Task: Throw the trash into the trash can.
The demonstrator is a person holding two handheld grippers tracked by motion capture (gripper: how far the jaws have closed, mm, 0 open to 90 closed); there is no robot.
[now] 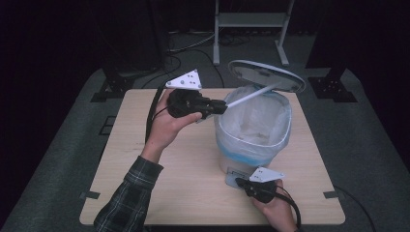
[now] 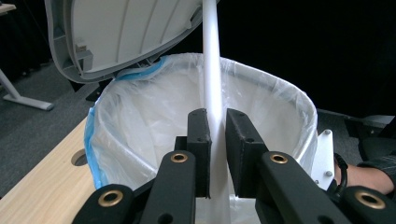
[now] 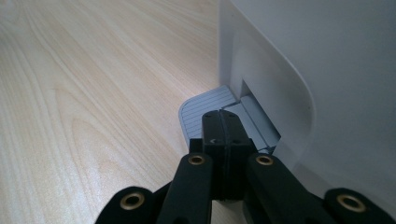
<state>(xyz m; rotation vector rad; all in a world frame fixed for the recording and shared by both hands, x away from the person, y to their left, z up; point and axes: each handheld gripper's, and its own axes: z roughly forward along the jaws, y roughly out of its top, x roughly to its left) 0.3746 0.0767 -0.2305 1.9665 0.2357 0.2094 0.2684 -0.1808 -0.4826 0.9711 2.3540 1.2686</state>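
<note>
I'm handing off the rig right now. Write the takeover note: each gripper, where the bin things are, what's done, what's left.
Left gripper: shut on the white stick, holding it over the open bin; the stick's far end is up by the raised lid.
Right gripper: jaws shut, holding nothing, pressing on the grey foot pedal at the bin's base.
Bin stands on the wooden table, lined with a clear bag.
Done: lid is open, stick is over the mouth.
Left, probably: release the stick into the bag, then ease off the pedal.
</note>
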